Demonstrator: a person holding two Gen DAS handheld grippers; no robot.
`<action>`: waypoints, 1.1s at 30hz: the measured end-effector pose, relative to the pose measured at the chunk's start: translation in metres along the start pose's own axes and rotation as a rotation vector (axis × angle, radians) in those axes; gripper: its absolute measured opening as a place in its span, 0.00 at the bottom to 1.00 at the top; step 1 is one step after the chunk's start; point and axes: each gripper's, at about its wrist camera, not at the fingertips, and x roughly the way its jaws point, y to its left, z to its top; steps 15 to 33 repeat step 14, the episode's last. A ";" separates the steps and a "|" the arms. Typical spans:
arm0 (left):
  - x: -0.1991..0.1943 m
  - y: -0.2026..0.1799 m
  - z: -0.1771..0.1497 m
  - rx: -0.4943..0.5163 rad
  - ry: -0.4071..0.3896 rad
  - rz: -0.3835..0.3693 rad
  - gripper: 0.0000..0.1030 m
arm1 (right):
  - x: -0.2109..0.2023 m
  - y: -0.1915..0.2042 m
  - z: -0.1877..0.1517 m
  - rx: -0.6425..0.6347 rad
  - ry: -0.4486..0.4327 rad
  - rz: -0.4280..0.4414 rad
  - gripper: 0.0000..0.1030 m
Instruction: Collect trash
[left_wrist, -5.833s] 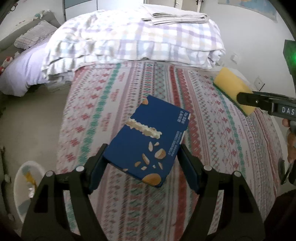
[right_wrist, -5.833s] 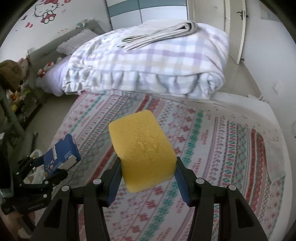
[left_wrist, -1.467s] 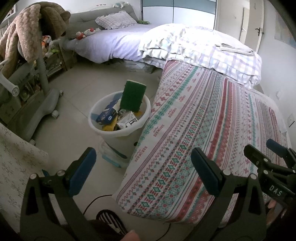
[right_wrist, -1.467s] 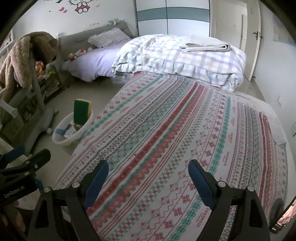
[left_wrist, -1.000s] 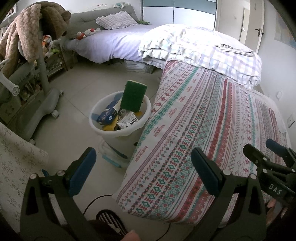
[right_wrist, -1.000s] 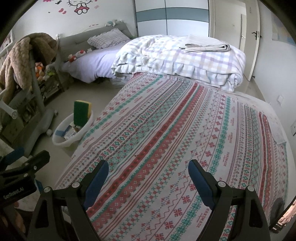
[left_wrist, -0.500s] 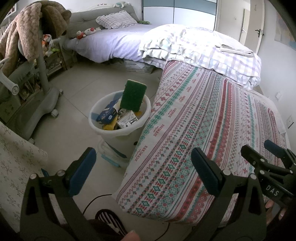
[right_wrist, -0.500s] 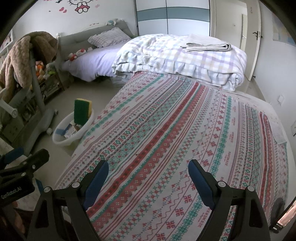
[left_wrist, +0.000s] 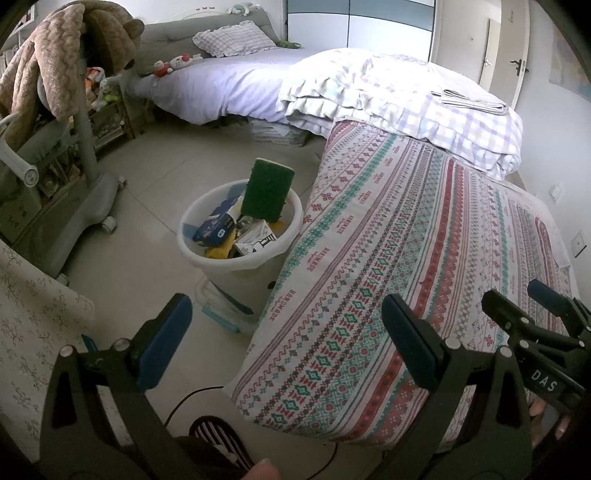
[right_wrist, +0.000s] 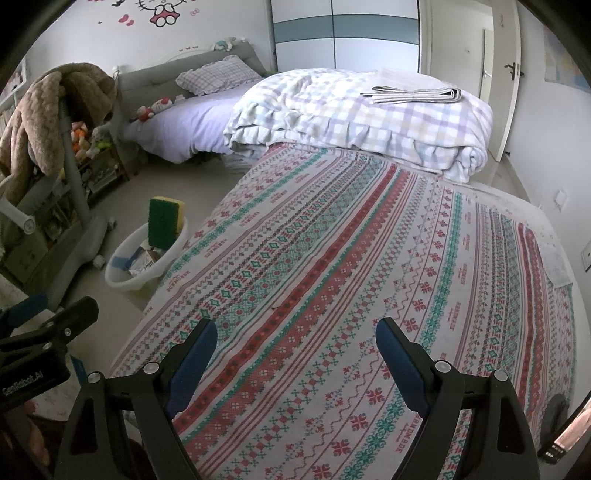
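Your left gripper (left_wrist: 284, 332) stands wide with nothing between its blue pads, poised over the near corner of the bed (left_wrist: 424, 236) where the patterned cover meets the floor. Your right gripper (right_wrist: 295, 354) is wide and empty too, hanging above the bed's striped cover nearer its middle. Just beside the bed's left edge, on the floor, sits the white bin (left_wrist: 240, 254). Inside the bin a green-faced sponge (left_wrist: 267, 194) stands upright and pokes above the rim, with a blue box (left_wrist: 216, 227), a white carton and something yellow below it. At the bed's far end lies a folded checked quilt (right_wrist: 369, 118) with a folded paper on top. Left of the bin, away from the bed, stands a grey wheeled stand draped with a brown blanket (left_wrist: 59, 62).
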 end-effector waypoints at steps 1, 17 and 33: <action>0.000 0.000 0.000 -0.001 0.000 -0.003 0.99 | 0.000 0.000 0.000 -0.001 0.000 0.000 0.87; -0.001 -0.001 -0.002 -0.007 0.021 -0.054 0.99 | -0.002 0.007 -0.001 -0.017 -0.006 0.014 0.87; -0.001 -0.001 -0.002 -0.007 0.021 -0.054 0.99 | -0.002 0.007 -0.001 -0.017 -0.006 0.014 0.87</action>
